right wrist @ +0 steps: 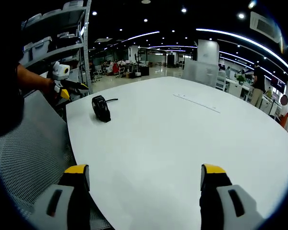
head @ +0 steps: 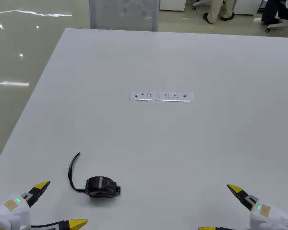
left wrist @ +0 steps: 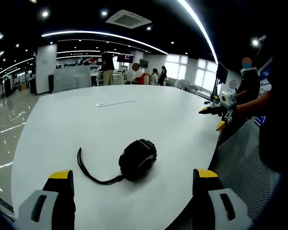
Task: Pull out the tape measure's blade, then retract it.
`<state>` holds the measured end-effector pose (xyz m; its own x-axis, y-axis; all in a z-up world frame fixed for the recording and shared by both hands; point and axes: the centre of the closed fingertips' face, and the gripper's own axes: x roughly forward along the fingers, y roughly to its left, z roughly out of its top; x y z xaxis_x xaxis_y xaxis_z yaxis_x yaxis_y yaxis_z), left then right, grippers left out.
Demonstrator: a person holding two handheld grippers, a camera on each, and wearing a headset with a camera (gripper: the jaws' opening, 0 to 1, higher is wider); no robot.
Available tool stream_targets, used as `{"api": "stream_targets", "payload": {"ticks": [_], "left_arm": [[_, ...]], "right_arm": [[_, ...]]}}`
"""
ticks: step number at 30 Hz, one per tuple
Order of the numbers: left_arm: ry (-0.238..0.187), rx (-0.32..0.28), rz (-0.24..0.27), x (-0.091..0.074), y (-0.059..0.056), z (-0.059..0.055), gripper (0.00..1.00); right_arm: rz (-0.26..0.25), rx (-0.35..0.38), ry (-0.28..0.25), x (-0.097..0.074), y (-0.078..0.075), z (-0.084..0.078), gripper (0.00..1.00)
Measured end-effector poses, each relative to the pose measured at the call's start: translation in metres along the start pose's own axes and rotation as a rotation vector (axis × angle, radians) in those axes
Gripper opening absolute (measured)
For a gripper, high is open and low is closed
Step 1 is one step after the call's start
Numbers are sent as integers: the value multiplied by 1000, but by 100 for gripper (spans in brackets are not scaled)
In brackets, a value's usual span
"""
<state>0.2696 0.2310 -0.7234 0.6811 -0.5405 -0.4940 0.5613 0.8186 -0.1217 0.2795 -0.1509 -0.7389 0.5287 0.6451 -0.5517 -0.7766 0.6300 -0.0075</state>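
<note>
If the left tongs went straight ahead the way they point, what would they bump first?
Probably the black tape measure, lying on the white table straight ahead of the open left tongs. Its strap trails to one side. How far ahead is hard to judge.

One tape measure (head: 102,186), one power strip (head: 161,97), one table (head: 192,57); two grippers, left gripper (head: 65,202), right gripper (head: 215,207)

No readable text, label or number in any view.
The tape measure (head: 102,186), at 7 o'clock in the head view, shows a dark case whose markings do not resolve. The power strip (head: 161,97), toward 1 o'clock from it, carries small dark marks beside its sockets, too small to read. Both are blurred in the two gripper views.
</note>
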Motion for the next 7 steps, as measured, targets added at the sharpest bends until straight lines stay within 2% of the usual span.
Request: {"api": "stream_targets", "payload": {"ticks": [7], "left_arm": [[-1, -8, -6, 3, -1, 2, 100]], "right_arm": [[7, -2, 7, 3, 3, -1, 99]]}}
